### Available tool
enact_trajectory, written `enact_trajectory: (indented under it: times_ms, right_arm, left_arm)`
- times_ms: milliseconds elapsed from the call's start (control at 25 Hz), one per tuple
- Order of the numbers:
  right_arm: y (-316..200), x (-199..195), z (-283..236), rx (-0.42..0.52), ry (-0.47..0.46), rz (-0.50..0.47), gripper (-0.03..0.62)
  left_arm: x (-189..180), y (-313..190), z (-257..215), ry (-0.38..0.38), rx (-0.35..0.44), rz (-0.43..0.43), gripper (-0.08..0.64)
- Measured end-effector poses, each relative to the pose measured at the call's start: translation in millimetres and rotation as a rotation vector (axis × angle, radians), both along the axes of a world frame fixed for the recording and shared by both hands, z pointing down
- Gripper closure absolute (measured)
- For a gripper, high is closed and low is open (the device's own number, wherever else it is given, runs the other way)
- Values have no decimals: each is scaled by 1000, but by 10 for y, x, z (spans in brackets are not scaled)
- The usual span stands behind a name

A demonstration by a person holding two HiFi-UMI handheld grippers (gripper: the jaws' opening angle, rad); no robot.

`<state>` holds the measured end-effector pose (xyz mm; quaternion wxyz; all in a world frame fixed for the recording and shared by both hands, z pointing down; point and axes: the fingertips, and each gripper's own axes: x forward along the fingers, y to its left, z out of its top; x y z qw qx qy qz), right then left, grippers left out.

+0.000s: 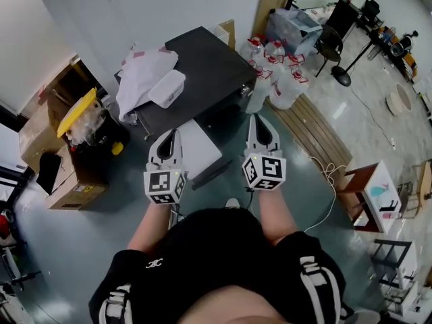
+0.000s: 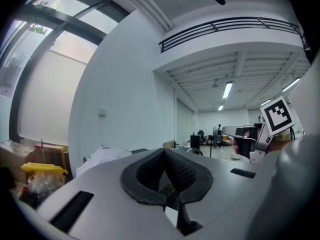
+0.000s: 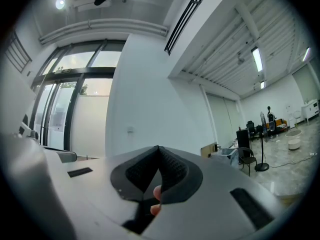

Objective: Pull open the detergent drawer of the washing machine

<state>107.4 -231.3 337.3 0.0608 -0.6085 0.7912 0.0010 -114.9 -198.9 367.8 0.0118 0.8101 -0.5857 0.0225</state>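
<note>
From above we see a person in a black shirt holding a grey two-jaw left gripper (image 1: 169, 137) and a matching right gripper (image 1: 262, 123) side by side, each with a black-and-white marker cube at its rear. Both point towards a boxy washing machine (image 1: 209, 63) with a dark grey top and a white front, standing on a glossy grey-green floor (image 1: 81, 241) just ahead of the person. In the left gripper view its black textured pads meet at the tips, with nothing between them. The right gripper view shows the same: jaws closed and empty, with a fingertip visible below the pads. Both grippers hang over the machine's white front side, and we cannot make out any contact. We cannot pick out the detergent drawer on that front from this angle. A crumpled white cloth (image 1: 143, 73) and a white rectangular plastic container (image 1: 167, 88) lie on the machine's top. To the left stand a clear bin with a yellow lid (image 1: 77, 111) and brown cardboard boxes (image 1: 74, 184). To the right are clear plastic bottles with red labels (image 1: 273, 69).
</note>
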Motion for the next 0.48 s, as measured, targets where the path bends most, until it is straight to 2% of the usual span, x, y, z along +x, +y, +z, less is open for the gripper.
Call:
enact_trajectory:
  times_ms: [480]
  right_arm:
    - [-84,-201,24,-10,16,-24,591]
  left_arm:
    - [-124,-65,-14,1,-4,-13,558]
